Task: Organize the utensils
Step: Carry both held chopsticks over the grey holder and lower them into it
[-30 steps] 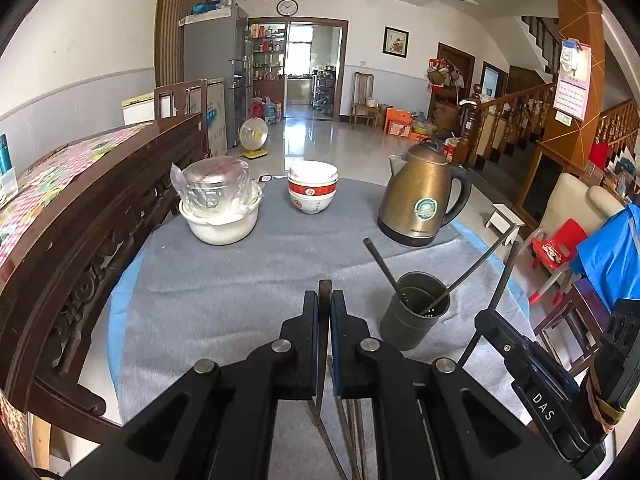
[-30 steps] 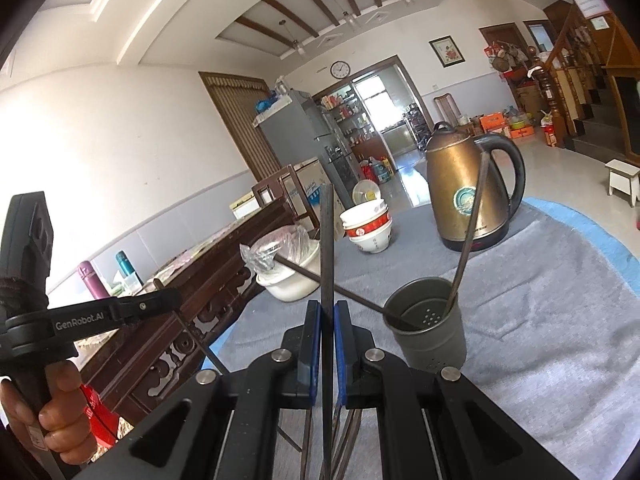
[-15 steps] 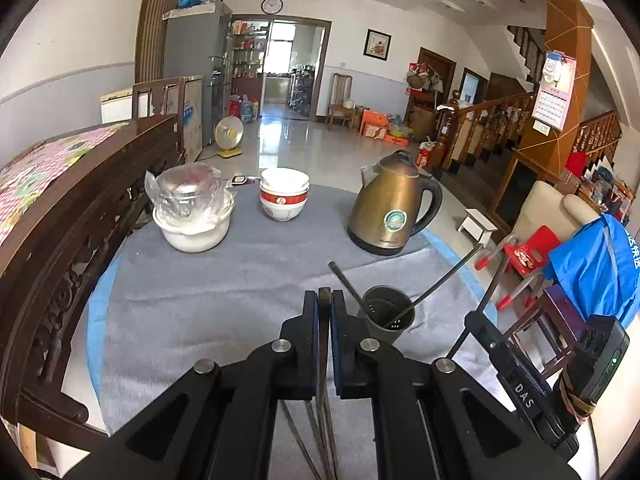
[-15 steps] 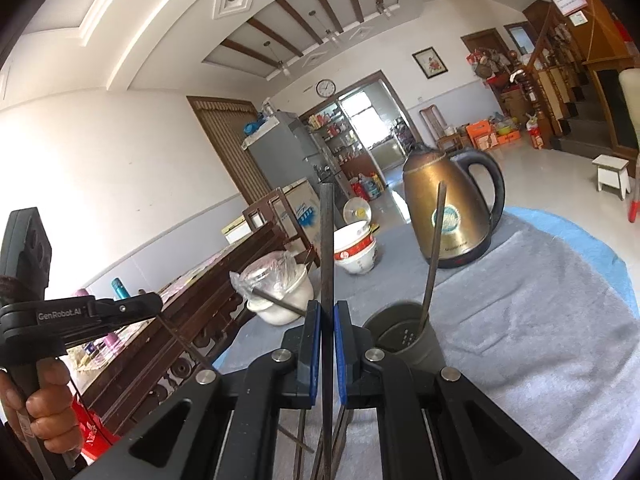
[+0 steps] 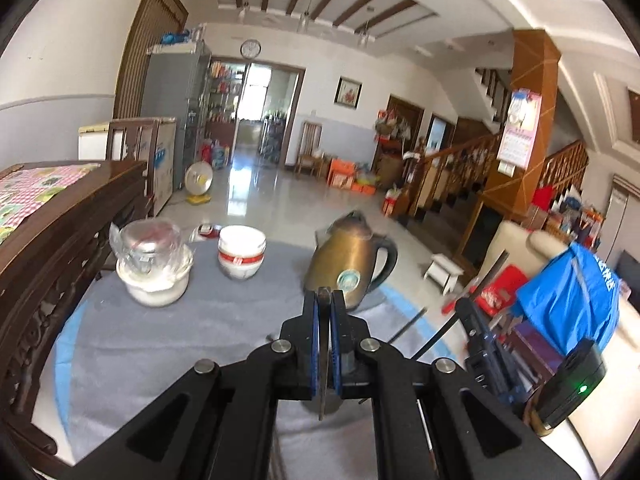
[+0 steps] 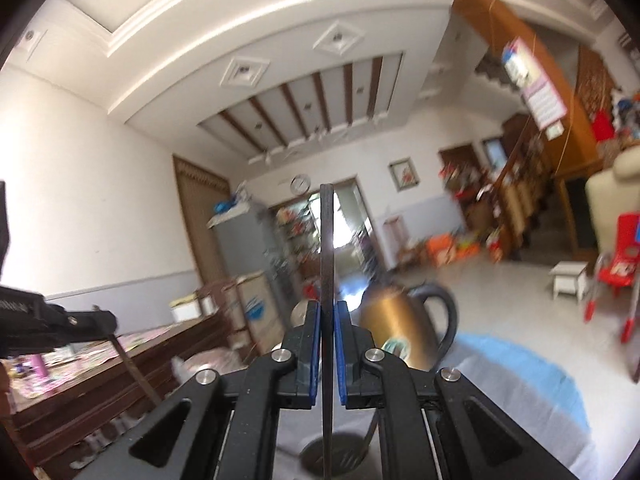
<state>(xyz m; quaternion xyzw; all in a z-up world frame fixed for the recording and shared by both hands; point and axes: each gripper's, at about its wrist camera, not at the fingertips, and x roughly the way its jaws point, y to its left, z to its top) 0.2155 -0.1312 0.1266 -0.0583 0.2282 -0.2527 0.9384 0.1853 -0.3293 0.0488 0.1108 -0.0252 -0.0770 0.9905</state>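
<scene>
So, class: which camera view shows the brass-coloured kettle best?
The left wrist view: the kettle shows lid, spout and handle, only its base hidden by the fingers. In the right wrist view, it is blurred and partly covered.

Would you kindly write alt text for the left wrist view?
The left gripper is shut on a thin dark utensil above a grey-clothed table holding a brass kettle, stacked bowls and a plastic-covered bowl.

Home living hall: staircase (image 5: 460, 160), fridge (image 5: 172, 92), kettle (image 5: 348, 264), bowls (image 5: 241, 252).
</scene>
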